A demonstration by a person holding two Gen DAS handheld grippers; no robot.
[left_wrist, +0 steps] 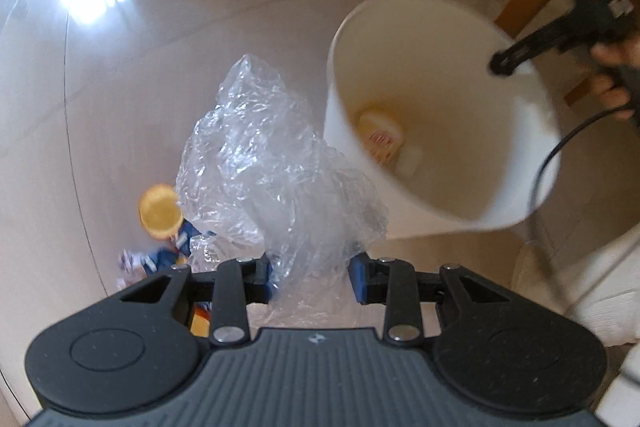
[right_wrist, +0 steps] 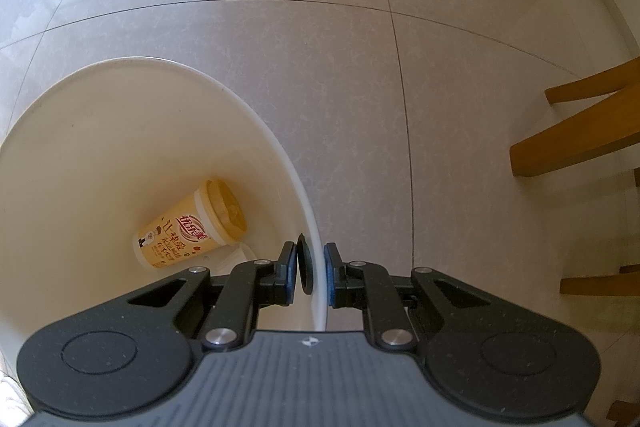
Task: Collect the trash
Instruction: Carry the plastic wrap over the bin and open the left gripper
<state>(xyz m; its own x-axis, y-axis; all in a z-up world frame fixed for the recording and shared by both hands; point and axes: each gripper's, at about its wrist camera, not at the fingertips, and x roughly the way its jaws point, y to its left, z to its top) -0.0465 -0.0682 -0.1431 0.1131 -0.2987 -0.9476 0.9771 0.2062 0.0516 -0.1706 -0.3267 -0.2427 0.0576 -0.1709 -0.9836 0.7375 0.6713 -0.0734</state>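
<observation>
Clear plastic wrap (left_wrist: 276,163) is pinched in the left claw (left_wrist: 310,277), and the white bin (left_wrist: 440,131) sits just to its right, its rim pinched by the right claw (right_wrist: 312,275).

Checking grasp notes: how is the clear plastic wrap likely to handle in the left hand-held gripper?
The clear plastic wrap looks crumpled and thin, so probably floppy and very light. It billows beyond the left hand-held gripper, so loose folds may snag the white bin rim.

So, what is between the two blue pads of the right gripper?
The thin white rim of the bin stands between the pads of the right gripper, which is shut on it; the right wrist view shows this.
</observation>
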